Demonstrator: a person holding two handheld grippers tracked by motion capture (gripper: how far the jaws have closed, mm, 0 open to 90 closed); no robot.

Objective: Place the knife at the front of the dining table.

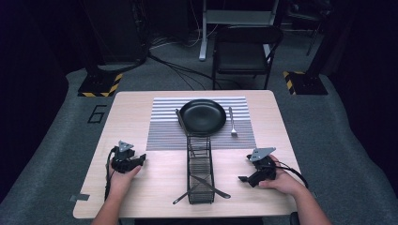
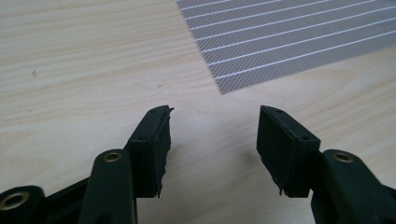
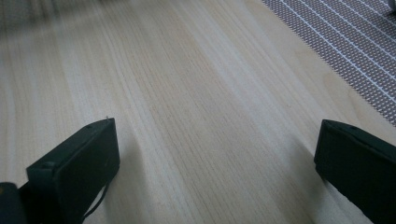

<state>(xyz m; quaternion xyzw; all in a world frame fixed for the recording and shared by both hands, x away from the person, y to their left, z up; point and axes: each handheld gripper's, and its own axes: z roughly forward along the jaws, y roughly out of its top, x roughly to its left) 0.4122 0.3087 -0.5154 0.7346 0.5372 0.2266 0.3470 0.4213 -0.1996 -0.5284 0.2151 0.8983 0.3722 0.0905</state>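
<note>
A black plate (image 1: 202, 116) sits on a grey striped placemat (image 1: 164, 131) at the middle back of the wooden table (image 1: 141, 180). A fork (image 1: 232, 123) lies on the mat right of the plate, and a dark utensil (image 1: 180, 119) lies at the plate's left edge. A black wire caddy (image 1: 200, 161) lies in front of the plate, with two utensils (image 1: 206, 186) crossed at its near end. My left gripper (image 1: 139, 159) (image 2: 215, 112) rests low over bare wood at the left, jaws apart, nothing between them. My right gripper (image 1: 244, 178) (image 3: 215, 123) is wide open over bare wood, right of the caddy.
The placemat corner (image 2: 289, 37) lies ahead and right of the left jaws. In the right gripper view the placemat (image 3: 355, 42) runs along the upper right. A dark folding chair (image 1: 244, 51) stands beyond the table's far edge.
</note>
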